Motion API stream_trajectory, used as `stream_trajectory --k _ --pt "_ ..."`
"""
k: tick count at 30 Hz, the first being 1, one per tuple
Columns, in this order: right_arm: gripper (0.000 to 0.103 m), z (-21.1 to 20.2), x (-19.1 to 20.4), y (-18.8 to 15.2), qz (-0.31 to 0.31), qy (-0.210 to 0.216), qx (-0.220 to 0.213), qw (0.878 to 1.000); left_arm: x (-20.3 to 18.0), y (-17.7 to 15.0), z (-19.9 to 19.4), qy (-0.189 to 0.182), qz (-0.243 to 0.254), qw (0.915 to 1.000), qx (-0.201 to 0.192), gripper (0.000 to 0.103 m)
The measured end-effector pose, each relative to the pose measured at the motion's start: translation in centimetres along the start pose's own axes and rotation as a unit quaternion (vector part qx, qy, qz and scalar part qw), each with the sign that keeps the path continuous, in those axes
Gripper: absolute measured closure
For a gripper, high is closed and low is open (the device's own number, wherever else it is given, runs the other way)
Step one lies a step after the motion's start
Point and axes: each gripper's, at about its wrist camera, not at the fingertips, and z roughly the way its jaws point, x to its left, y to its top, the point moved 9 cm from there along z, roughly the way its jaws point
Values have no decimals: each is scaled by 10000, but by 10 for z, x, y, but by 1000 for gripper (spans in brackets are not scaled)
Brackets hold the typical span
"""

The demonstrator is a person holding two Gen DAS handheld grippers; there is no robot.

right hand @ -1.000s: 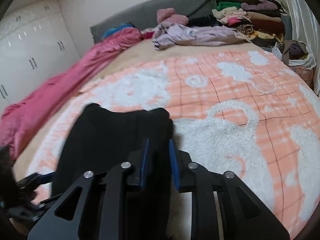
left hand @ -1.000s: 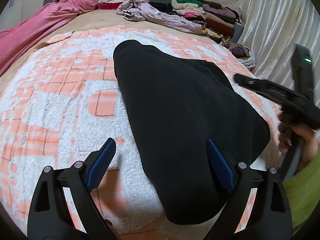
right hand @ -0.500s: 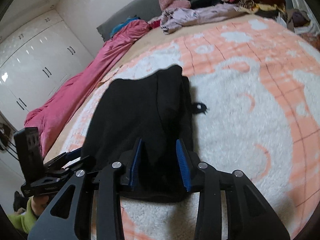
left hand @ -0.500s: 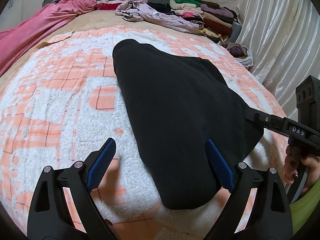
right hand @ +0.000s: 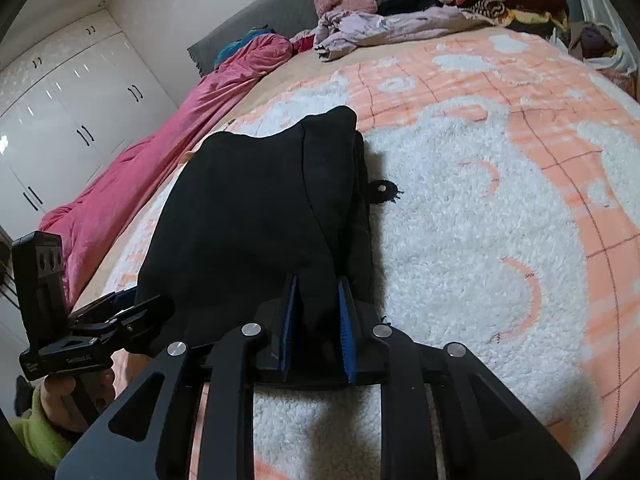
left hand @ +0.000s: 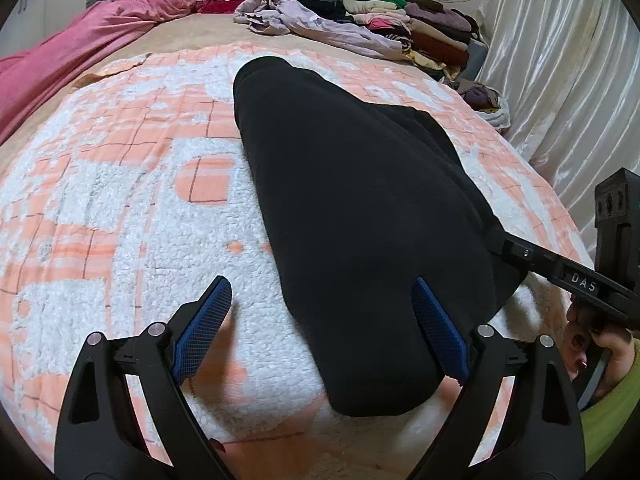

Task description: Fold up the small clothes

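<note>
On the peach and white fleece blanket (left hand: 120,208) a folded black garment (left hand: 352,208) lies along the middle, the right gripper (right hand: 318,312), its jaws just closing, pinching its near right edge, while the left gripper (left hand: 320,328) hangs spread wide over its near end.

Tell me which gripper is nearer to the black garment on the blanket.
Right. The right gripper has been closing and has a fold of the black garment at its near edge between its pads. The left gripper is open at the garment's near end, one pad by the cloth, gripping nothing.
</note>
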Motion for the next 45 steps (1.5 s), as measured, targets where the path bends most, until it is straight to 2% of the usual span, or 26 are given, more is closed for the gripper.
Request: stream_trajectory --k 6,11,17,21,24,28,33,36,45 --pt "77 -4 6 4 -238 -369 -127 9990 0 0 -2 33 34 10000 -36 18" --pt "62 -2 4 5 -446 -793 -170 9957 0 -1 -4 16 6 10000 -34 18" --pt "54 -5 3 10 -392 -832 -158 9956 1 1 -5 17 2 10000 -37 18" --pt "39 -9 4 14 -400 -880 -219 9951 1 2 -7 22 5 10000 -52 18" --pt "35 -10 5 15 -385 -893 -232 9950 0 2 -10 29 15 10000 -64 18" --pt "22 -17 4 20 -305 -937 -398 9943 0 4 -13 34 7 10000 -88 18" --pt "19 -29 6 26 -311 -1013 -558 9928 2 8 -22 67 -23 9998 -159 18" --pt "11 -38 8 28 -320 -1050 -694 9915 2 11 -29 103 -19 9997 -237 10" --pt "11 -71 25 32 -429 -1045 -1054 9880 2 16 -62 287 54 9980 -554 10"
